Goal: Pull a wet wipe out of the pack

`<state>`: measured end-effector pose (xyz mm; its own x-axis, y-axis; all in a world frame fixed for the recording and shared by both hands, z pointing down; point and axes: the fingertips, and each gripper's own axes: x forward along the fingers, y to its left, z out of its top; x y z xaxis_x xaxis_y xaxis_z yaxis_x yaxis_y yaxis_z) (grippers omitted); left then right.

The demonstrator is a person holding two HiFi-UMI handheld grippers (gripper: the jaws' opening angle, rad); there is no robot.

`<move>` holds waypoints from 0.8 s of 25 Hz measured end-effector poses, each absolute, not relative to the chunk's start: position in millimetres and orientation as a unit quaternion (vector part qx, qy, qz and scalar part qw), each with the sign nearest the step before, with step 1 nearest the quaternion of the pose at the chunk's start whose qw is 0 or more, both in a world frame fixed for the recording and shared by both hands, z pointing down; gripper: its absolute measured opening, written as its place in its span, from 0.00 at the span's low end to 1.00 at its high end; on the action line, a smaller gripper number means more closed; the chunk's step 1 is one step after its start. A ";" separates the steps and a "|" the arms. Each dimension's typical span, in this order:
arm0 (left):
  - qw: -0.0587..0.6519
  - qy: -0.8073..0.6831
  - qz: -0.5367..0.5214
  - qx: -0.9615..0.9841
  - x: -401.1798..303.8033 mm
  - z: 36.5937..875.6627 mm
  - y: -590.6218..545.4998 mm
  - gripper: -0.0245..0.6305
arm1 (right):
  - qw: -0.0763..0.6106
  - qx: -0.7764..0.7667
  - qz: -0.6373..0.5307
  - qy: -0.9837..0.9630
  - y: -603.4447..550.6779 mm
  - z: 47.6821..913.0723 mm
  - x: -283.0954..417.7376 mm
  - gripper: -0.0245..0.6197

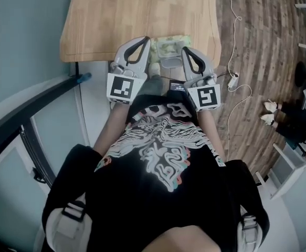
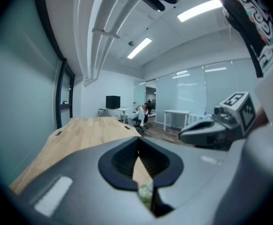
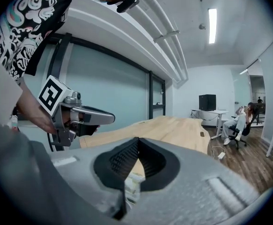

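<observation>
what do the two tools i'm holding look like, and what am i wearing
The left tool and right tool are light grey plastic with rounded shells and black ribbed pads lining a teardrop-shaped opening. Each carries a cube with black-and-white square markers. You wear a black top with a pale swirling print.

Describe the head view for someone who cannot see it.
Seen from above, a person in a black printed T-shirt holds the left gripper and right gripper, both shut, either side of a pale green wet wipe pack at the near edge of a wooden table.
</observation>
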<state>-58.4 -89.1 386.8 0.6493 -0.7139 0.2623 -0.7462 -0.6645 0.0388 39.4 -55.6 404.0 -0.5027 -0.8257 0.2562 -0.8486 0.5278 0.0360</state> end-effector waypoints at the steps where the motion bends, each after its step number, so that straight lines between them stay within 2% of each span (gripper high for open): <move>1: 0.073 -0.401 0.117 0.906 -57.8 389.5 -89.9 0.02 | 0.127 0.480 0.046 -0.867 -55.4 404.8 37.2 0.04; 5: 0.033 -0.363 0.129 0.922 -46.0 399.0 -91.4 0.02 | 0.137 0.479 0.047 -0.866 -56.4 407.2 35.2 0.04; 20: 0.060 -0.331 0.167 0.927 -27.5 432.1 -83.4 0.02 | 0.158 0.464 0.068 -0.869 -53.3 423.2 34.0 0.04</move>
